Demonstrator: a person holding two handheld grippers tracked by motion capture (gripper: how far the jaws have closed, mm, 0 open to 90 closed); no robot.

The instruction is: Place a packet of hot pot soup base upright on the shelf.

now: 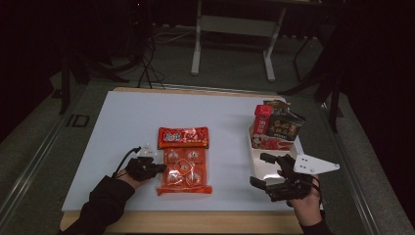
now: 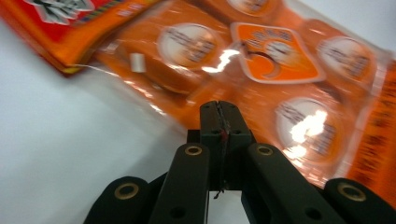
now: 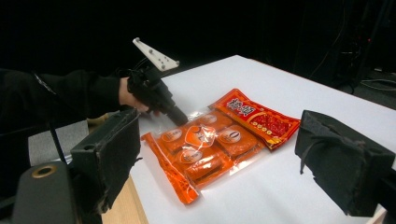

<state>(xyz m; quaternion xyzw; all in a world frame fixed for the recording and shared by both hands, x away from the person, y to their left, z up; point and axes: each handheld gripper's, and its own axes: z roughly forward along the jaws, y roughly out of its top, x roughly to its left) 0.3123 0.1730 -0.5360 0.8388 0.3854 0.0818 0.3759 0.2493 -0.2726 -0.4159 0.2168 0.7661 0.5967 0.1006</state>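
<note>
Jaws of the left gripper (image 2: 219, 109) are pressed together with nothing between them, their tips at the edge of the orange snack pack (image 1: 185, 170). That pack lies flat in the middle of the white worktop (image 1: 117, 127). Over by the white tray (image 1: 254, 161), the right gripper (image 1: 274, 176) has its jaws wide apart.

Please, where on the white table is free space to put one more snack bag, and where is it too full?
The white table is bare behind the red bag and along its left side, above the left tongs. A narrow free strip runs between the orange multipack and the white tray. The tray's far end is crowded with snack packs; the right tongs hover at its near end.
</note>
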